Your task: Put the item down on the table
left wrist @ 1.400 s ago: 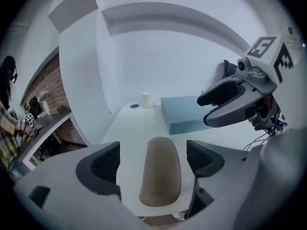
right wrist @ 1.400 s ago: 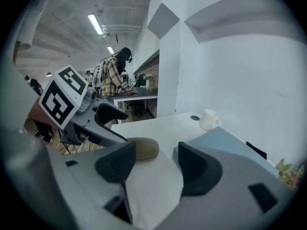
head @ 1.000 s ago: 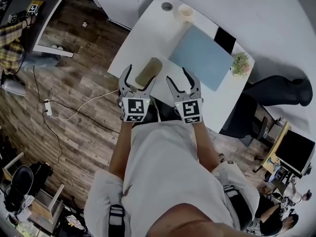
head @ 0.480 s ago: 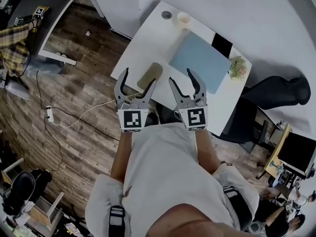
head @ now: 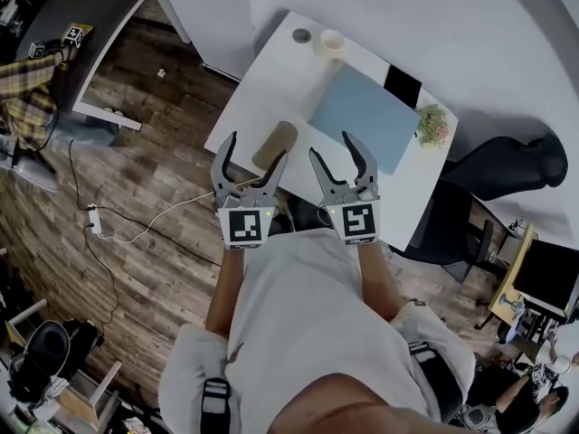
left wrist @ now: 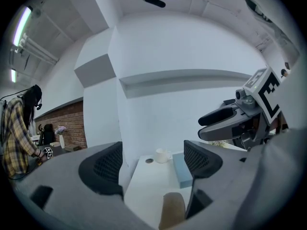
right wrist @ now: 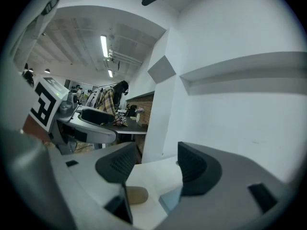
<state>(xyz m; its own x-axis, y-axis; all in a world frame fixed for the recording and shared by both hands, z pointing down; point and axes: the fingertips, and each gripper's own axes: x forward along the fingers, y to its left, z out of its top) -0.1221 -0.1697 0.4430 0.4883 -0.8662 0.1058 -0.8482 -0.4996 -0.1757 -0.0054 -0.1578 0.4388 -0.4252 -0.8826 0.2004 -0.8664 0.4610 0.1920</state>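
In the head view, a tan, rounded oblong item point(head: 275, 145) lies flat on the white worktop point(head: 271, 80), close to its near left edge, so the set-down looks done. Its long axis runs away from the person, tipped slightly to the right. The left gripper point(head: 253, 152) hovers just short of it with its fingers spread apart and nothing between them. The item sits just ahead of that gripper's right-hand finger, making it the nearer gripper. The right gripper point(head: 331, 147), also spread and empty, is off to the item's right. Farther along lie a pale blue rectangular mat point(head: 366, 116), a black rectangular pad point(head: 403, 87) and a small potted plant point(head: 431, 125). At the far end stand a pale cup point(head: 331, 41) and a small grey round disc point(head: 300, 35).

In the left gripper view, the fingers point(left wrist: 101, 166) stand wide, with only bare worktop point(left wrist: 144, 190) between them. The item point(left wrist: 172, 212) shows low in the picture, below and slightly right of the gap and touching neither finger. The cup point(left wrist: 163, 155) is seen from the side and too small to judge; it may be empty, but its inside does not show.

In the right gripper view, the fingers point(right wrist: 196, 166) are likewise apart and hold nothing. The item point(right wrist: 136, 194) lies low and to the left, beyond the left-hand finger, with a corner of the mat point(right wrist: 170, 198) beside it.
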